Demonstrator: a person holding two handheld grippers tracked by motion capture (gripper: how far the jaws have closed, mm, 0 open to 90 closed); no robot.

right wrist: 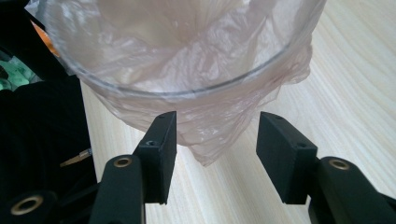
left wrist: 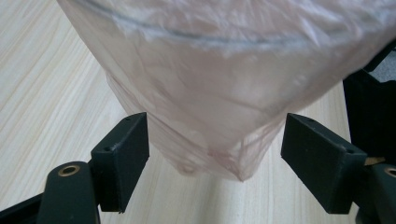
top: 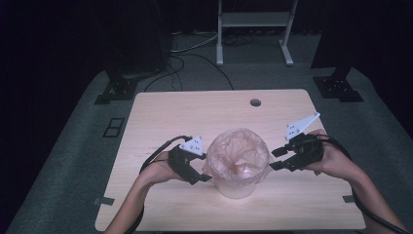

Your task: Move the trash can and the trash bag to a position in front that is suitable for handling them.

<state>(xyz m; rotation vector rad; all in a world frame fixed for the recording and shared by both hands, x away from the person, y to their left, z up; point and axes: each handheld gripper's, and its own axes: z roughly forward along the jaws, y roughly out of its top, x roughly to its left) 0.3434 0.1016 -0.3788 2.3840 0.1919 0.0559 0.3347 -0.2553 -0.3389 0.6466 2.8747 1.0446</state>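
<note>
A clear round bin (top: 238, 183), lined with a thin pinkish plastic bag (top: 237, 151), stands on the wooden table (top: 195, 112) near its front middle. The bag's edge is folded out over the rim and hangs down the outside. My left gripper (top: 204, 175) is at the bin's left side. In the left gripper view the jaws (left wrist: 215, 149) stand wide apart, and the hanging bag (left wrist: 219, 93) between them touches neither pad. My right gripper (top: 275, 158) is at the bin's right side. There a loose corner of the bag (right wrist: 210, 149) hangs between its open jaws (right wrist: 217, 140), unpressed.
A round cable hole (top: 255, 103) sits near the table's far edge. Two strips of tape (top: 103, 201) (top: 348, 199) mark the front corners. Beyond the table a white stand (top: 255, 29) and dark equipment bases (top: 114, 90) rest on the grey floor.
</note>
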